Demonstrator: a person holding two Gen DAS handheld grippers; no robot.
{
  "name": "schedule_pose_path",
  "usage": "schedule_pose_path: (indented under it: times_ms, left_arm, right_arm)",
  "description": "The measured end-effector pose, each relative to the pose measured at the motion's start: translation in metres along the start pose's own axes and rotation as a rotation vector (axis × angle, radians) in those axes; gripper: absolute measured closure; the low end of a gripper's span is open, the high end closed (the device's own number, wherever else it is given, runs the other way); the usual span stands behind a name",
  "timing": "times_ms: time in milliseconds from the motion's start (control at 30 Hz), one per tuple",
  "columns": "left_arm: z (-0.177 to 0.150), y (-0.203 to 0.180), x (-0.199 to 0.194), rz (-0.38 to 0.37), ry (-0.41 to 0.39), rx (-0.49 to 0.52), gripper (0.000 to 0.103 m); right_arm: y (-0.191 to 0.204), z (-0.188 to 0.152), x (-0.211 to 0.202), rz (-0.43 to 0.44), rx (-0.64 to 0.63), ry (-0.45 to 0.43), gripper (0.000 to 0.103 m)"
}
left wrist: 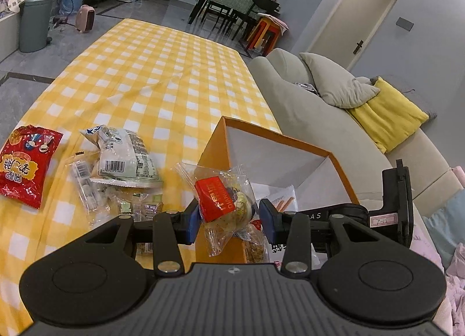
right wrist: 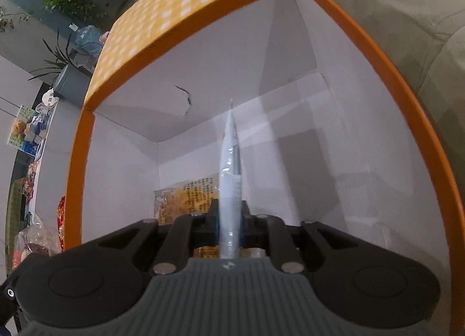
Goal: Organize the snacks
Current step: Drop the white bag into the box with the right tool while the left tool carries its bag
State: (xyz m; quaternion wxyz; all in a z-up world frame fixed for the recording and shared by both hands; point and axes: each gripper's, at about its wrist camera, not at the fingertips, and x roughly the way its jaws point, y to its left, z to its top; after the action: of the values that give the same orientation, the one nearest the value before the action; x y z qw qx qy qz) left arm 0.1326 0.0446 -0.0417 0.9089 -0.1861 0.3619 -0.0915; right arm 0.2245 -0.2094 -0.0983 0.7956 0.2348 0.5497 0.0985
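My left gripper (left wrist: 229,215) is shut on a clear-wrapped snack with a red label (left wrist: 221,199), held in the air just over the near left corner of the orange box (left wrist: 293,139). The right gripper's black body (left wrist: 396,193) reaches into that box. In the right wrist view, my right gripper (right wrist: 229,219) is shut on a thin pale-blue packet (right wrist: 231,161), seen edge-on, inside the white-walled orange box (right wrist: 377,54). A yellow snack packet (right wrist: 186,196) lies on the box floor below it.
A red snack bag (left wrist: 26,161), a white-green bag (left wrist: 125,155) and several small clear packets (left wrist: 87,187) lie on the yellow checked tablecloth (left wrist: 162,74), left of the box. A grey sofa (left wrist: 290,97) with cushions runs along the right.
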Motion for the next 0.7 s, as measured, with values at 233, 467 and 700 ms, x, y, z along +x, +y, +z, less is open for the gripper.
schedule_pose_path:
  times_ms: [233, 467, 700]
  left_arm:
    - [0.002, -0.005, -0.003, 0.006, 0.012, -0.003, 0.055]
    - [0.003, -0.014, -0.009, 0.047, 0.022, 0.012, 0.055]
    - [0.002, -0.022, -0.016, 0.106, 0.048, 0.055, 0.055]
  right_arm:
    - [0.009, 0.002, -0.005, -0.021, -0.005, -0.023, 0.059]
    - [0.010, 0.000, -0.012, -0.045, 0.004, -0.033, 0.046]
    - [0.010, -0.003, -0.020, -0.046, 0.000, -0.056, 0.034]
